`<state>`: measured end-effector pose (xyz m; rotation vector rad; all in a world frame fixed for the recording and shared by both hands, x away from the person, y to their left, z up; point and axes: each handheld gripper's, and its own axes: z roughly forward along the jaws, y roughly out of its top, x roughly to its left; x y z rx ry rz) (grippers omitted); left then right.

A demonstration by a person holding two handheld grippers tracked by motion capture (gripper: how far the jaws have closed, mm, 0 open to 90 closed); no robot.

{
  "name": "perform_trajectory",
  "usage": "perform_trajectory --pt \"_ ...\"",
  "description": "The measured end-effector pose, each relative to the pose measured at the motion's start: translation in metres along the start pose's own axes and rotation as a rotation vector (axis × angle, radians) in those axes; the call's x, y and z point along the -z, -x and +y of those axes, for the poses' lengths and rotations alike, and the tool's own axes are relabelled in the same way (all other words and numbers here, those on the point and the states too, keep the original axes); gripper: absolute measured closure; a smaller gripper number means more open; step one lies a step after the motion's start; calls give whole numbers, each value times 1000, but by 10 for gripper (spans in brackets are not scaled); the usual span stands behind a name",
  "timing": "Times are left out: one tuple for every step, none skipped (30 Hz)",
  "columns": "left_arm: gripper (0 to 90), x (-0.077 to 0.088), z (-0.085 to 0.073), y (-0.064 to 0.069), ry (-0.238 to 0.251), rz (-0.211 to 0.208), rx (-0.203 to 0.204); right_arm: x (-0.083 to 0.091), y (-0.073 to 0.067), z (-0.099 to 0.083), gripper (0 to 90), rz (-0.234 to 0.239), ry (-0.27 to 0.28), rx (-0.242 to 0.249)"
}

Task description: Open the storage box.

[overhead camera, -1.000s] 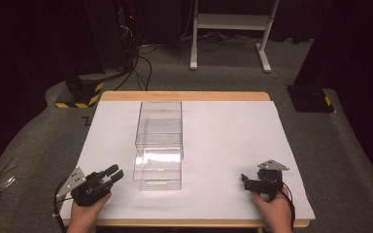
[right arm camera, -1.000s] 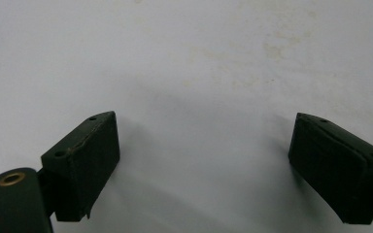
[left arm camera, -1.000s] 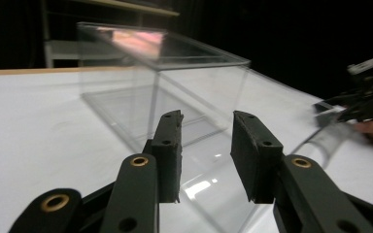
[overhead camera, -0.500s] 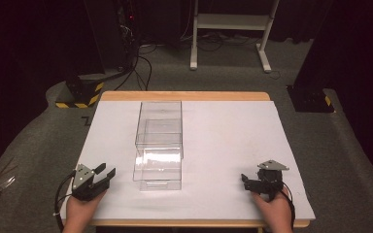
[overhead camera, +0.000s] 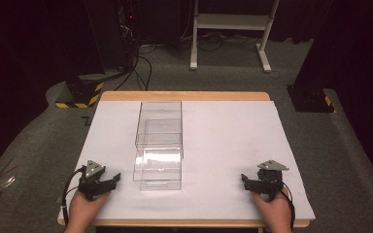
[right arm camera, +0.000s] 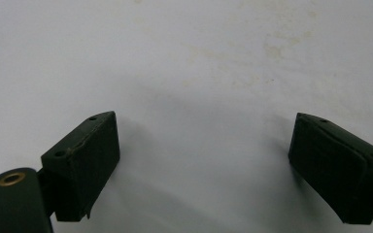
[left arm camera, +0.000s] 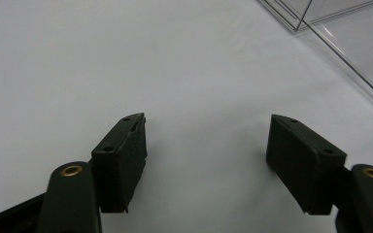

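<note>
left gripper: jaws wide apart, just been opening, nothing between them, low over the white bench near its front-left corner | right gripper: jaws spread, empty, front-right of bench | clear plastic box: stands left of centre, just beside left gripper, well apart from right gripper

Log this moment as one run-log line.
left gripper: open, jaws just opened, empty | right gripper: open, empty | clear plastic drawer box: on table, untouched
</note>
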<state>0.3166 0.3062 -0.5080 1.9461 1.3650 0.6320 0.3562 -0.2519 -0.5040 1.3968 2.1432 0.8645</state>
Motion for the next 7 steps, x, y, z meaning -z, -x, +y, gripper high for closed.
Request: perform_trajectory --pt "310 0 0 0 0 0 0 0 0 0 113 0 0 -1" --pt "310 0 0 0 0 0 0 0 0 0 113 1 -1 -2" --pt "310 0 0 0 0 0 0 0 0 0 113 1 -1 -2" --pt "306 0 0 0 0 -3 0 0 0 0 113 1 -1 -1" --pt "305 0 0 0 -1 -3 0 0 0 0 113 1 -1 -1" --pt "303 0 0 0 -1 -4 0 0 0 0 113 0 0 0" --pt "302 0 0 0 -1 -4 0 0 0 0 113 0 0 0"
